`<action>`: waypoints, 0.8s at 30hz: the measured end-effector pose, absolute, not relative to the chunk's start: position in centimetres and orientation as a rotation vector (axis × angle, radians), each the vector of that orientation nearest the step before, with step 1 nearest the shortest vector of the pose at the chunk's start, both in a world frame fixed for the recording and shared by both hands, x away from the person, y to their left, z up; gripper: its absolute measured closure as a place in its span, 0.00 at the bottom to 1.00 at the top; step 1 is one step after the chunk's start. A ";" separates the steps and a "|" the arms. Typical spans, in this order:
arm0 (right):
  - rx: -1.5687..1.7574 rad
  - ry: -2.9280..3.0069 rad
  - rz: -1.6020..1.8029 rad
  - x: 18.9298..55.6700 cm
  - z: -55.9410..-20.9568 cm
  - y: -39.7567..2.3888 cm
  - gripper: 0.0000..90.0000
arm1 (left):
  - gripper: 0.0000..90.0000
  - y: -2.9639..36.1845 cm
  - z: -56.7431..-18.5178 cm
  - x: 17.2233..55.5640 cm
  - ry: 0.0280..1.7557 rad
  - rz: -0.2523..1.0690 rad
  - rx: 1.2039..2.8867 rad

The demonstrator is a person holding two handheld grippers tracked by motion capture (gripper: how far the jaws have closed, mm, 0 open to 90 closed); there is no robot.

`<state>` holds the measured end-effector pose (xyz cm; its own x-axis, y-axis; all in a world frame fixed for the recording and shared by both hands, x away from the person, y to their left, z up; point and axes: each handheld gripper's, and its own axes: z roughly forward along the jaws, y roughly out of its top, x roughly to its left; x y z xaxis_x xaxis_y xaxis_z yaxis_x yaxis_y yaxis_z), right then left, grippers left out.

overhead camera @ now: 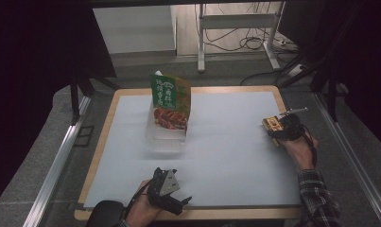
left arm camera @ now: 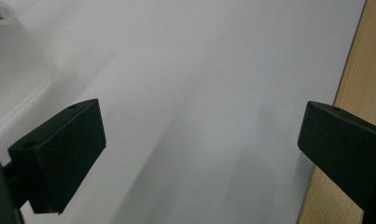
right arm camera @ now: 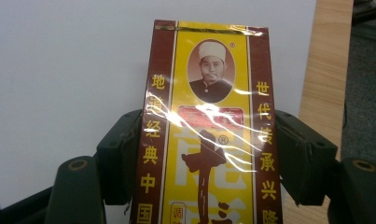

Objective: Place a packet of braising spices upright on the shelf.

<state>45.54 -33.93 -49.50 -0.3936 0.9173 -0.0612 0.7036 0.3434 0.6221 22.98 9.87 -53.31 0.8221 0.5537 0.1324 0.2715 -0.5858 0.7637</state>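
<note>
- Right gripper clamping a yellow and maroon box, both black pads pressing against its long sides, the jaws having just been closing on it.
- Box wrapped in glossy film, printed with a small portrait near its far end and columns of gold characters down both maroon edges; pointing away along the jaws in the right gripper view.
- In the high view, sitting at the right side of the table, near the far right corner of the pale grey mat, the box sticking out leftward from the right gripper.
- Right hand wrapping the gripper from behind, a plaid sleeve trailing toward the near edge.
- Left gripper standing wide apart with nothing between the pads, hanging over bare mat beside the wooden table edge.
- In the high view, left gripper resting at the near edge of the mat, left hand gripping it, grey three-cornered plate facing up.
- Green snack bag standing upright in a clear container toward the far middle of the mat, well apart from both grippers.
</note>
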 end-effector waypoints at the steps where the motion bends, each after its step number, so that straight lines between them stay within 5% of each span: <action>1: 1.411 2.215 0.731 45.4 -49.4 -33.7 0.35 | 0.01 9.9 -53.3 23.0 0.602 0.462 2.217; 24: 1.191 2.359 0.818 41.0 -48.7 -29.5 0.35 | 0.01 9.8 -53.2 22.9 0.596 0.464 2.217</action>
